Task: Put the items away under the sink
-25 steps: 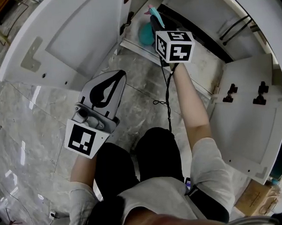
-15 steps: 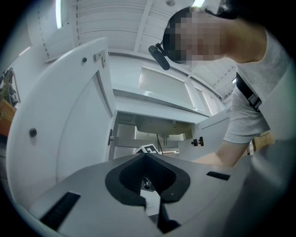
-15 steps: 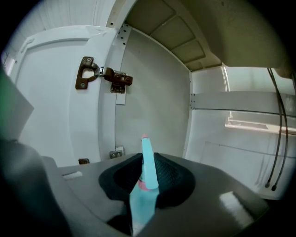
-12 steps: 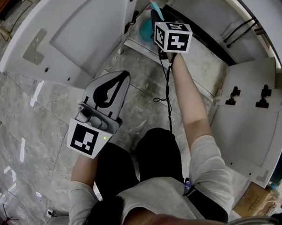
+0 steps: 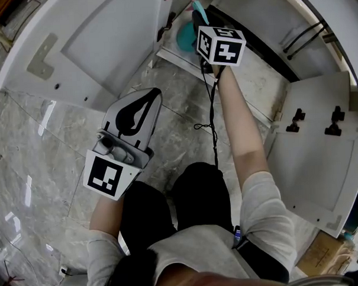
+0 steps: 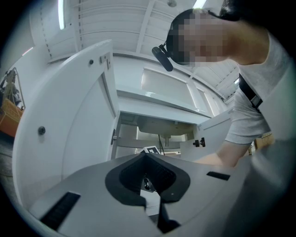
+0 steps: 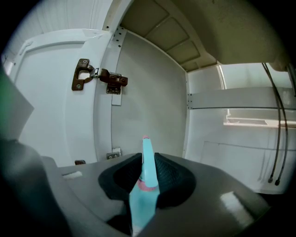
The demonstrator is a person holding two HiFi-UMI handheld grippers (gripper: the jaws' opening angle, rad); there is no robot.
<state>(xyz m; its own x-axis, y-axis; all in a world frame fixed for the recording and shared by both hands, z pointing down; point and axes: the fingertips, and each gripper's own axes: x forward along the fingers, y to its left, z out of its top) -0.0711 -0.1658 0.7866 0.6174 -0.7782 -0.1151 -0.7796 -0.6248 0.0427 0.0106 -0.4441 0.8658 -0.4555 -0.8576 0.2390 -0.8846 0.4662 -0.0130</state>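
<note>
Teal item (image 7: 143,194) sits between the jaws of my right tool (image 7: 147,156), just inside the open sink cabinet (image 5: 256,77), near its left wall. Those jaws have just been easing apart while touching it, so I judge release is starting. My left tool (image 5: 151,95), closed on nothing, hangs outside the cabinet.

The grey veined stone floor (image 5: 43,151) is polished glossy. The white flat cabinet door (image 5: 103,42) is finished smooth, its brown metal hinge (image 7: 99,79) dulled; the slim teal plastic item (image 7: 147,171) is moulded smooth.

marble floor (image 5: 31,158), open white cabinet (image 5: 97,42)
</note>
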